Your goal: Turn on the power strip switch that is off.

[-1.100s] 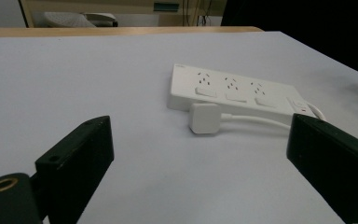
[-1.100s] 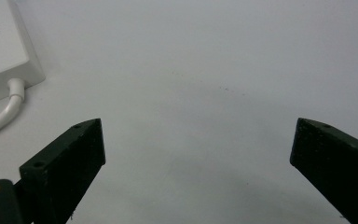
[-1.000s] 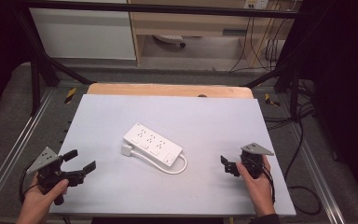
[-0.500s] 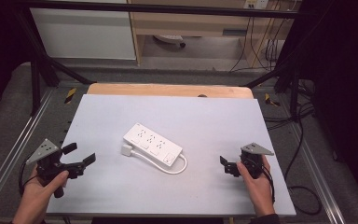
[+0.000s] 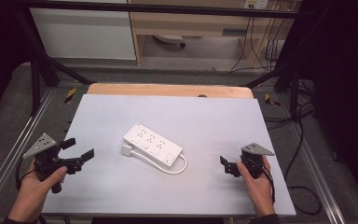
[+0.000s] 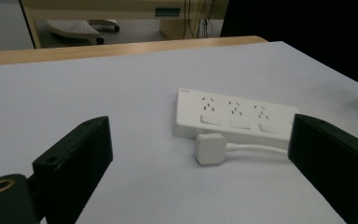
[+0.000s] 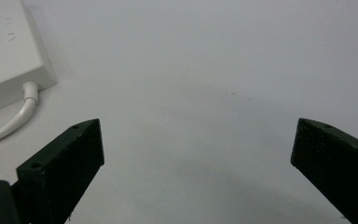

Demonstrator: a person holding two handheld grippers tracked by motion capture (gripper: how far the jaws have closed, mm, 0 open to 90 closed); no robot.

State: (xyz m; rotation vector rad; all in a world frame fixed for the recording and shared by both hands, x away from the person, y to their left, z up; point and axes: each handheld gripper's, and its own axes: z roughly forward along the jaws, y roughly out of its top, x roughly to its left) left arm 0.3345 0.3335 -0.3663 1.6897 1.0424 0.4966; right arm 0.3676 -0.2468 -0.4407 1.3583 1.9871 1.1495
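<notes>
Dark framing and pale cabinet fronts fill the top of the high view, with loose cables hanging at the upper right. Below them, the broad pale grey tabletop (image 5: pixel 242 121) takes up the middle of the frame, and a strip of light wooden board (image 5: pixel 168 89) shows along its far edge.

Near the centre of the frame lies the white rectangular plastic power strip (image 5: pixel 153 144), set on a diagonal from upper left to lower right, flat on the tabletop. Its thin white cord (image 5: pixel 170 169) leaves the lower right end and curves back along the near side to the small white square plug (image 5: pixel 127 150), which rests just beside the strip's left end. In the left gripper view you have the strip and plug straight ahead between the jaws, well apart from them.

Your left black two-jaw gripper (image 5: pixel 80 149) sits at the lower left of the frame, held above the table edge, its jaws spread wide and empty. Your right black two-jaw gripper (image 5: pixel 224 165) sits at the lower right, near the cord's bend; its jaws stand wide apart too, holding nothing.
</notes>
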